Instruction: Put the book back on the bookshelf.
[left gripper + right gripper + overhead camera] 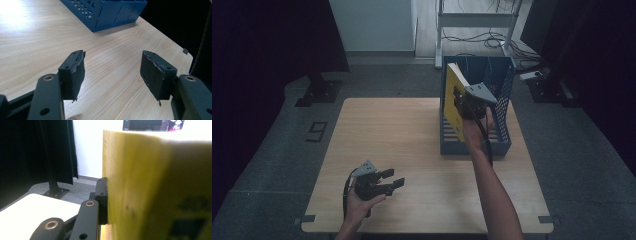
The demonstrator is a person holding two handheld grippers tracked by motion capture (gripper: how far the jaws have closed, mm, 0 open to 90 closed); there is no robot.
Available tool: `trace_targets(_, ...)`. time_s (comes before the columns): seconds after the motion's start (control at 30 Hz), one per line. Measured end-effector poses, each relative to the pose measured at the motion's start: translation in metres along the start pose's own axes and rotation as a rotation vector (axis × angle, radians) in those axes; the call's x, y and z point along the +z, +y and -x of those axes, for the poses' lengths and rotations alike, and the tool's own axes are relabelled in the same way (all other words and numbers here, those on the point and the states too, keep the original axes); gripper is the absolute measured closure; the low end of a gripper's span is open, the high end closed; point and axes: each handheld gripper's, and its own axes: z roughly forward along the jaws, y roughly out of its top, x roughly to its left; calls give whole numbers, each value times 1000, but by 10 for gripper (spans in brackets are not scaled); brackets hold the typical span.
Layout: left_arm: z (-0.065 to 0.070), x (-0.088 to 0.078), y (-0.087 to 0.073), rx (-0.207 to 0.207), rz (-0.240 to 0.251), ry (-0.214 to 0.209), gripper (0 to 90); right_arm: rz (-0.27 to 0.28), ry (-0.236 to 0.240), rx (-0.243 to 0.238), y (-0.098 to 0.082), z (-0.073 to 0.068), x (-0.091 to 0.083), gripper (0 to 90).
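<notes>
A yellow book (454,100) is held upright over the left side of the blue slotted rack (502,85) at the table's far right. My right gripper (460,102) is shut on the book; in the right gripper view the yellow cover (150,190) presses against the left jaw's pad (102,195), and the other jaw is hidden behind it. My left gripper (393,181) hovers low near the table's front left, open, with nothing between its pads (75,75). The left gripper view shows the rack's corner (110,12) farther off.
The wooden table (402,140) has broad bare room between the two grippers. The rack has several upright dividers. Beyond the table stand a metal frame (477,20) with cables on the floor and dark curtains at both sides.
</notes>
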Motion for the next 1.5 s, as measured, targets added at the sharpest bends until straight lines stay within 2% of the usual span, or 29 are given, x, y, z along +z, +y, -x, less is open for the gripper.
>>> trace_targets(0.27, -2, -3, 0, -9, 8, 1, 360, -3, -8, 16, -2, 3, 10, 744)
trace_targets(0.6, -4, -5, 0, -17, 14, 3, 360, -25, -42, 23, -9, 7, 31, 744)
trace_targets(0.83, -3, -3, -1, -14, 7, 0, 360, -33, -52, 35, -13, 8, 43, 744)
trace_targets(1.07, 0, 1, -2, 2, -10, -4, 356, -36, -71, 22, -12, 9, 51, 743)
trace_targets(1.37, 0, 2, -3, -2, -14, -3, 356, -44, -77, 21, -17, 9, 60, 743)
trace_targets(1.5, -1, 2, -3, -3, -17, -2, 356, -41, -75, 45, -21, 11, 66, 743)
